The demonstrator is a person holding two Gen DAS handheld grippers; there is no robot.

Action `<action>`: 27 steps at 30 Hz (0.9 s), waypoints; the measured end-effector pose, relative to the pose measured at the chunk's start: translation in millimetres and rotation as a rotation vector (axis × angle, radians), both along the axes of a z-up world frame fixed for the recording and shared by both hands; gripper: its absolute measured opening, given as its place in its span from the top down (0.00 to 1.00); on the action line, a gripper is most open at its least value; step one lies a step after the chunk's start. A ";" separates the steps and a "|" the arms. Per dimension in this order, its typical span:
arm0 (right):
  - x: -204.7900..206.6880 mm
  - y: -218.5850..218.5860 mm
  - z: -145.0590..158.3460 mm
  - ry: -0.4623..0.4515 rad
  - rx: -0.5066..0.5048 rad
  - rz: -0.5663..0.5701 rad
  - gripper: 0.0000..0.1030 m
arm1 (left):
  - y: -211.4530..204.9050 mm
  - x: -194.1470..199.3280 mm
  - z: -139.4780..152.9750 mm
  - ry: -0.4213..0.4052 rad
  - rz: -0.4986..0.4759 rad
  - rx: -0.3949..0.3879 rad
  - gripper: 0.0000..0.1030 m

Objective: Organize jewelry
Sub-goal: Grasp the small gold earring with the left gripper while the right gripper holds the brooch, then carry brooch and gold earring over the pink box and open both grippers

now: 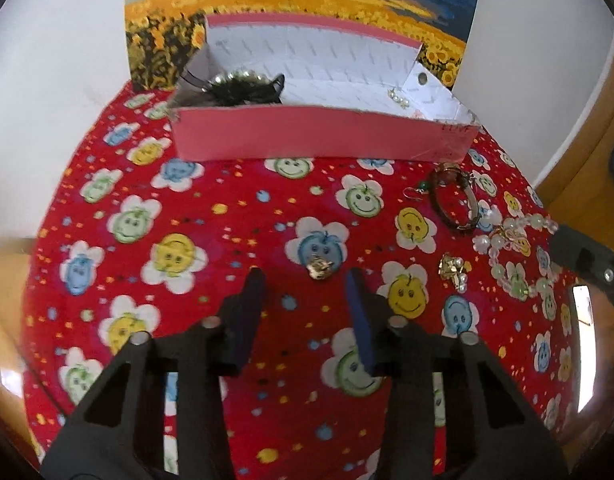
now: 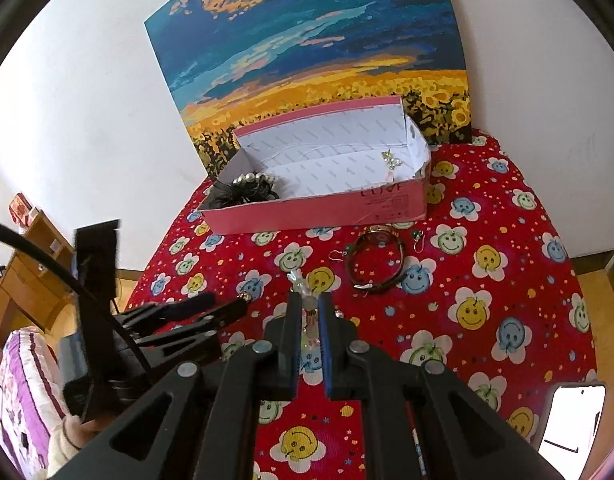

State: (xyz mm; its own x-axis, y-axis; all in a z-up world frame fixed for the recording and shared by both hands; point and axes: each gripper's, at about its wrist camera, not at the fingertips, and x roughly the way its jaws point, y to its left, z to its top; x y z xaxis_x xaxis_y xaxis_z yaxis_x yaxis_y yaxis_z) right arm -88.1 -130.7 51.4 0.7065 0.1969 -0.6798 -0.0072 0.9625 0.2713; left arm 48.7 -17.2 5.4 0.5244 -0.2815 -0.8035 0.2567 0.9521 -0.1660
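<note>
A sunflower-field painting (image 2: 319, 64) leans on the white wall behind the red smiley-flower tablecloth (image 1: 211, 216).

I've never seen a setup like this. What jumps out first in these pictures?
The red tablecloth printed with smiley-face flowers fills both views, with a sunflower-field painting leaning against the white wall behind it. At the cloth's far edge stands an open pink box, a black feathered piece with pearls in its left end. Nearer, the right hand-held gripper is shut on a beaded bracelet.
</note>
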 end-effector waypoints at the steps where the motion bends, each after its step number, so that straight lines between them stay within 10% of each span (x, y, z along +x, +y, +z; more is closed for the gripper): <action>1: 0.0 -0.3 -0.5 0.002 0.004 0.002 0.91 | -2.3 0.8 -1.6 -0.002 0.004 0.004 0.72; 7: -1.4 0.1 -5.5 0.006 0.033 0.024 0.91 | -11.8 4.1 -5.3 -0.027 0.004 0.033 0.95; 27: 10.0 -16.6 18.3 -0.018 0.010 -0.004 0.91 | -13.2 21.8 57.6 -0.191 -0.021 -0.022 0.95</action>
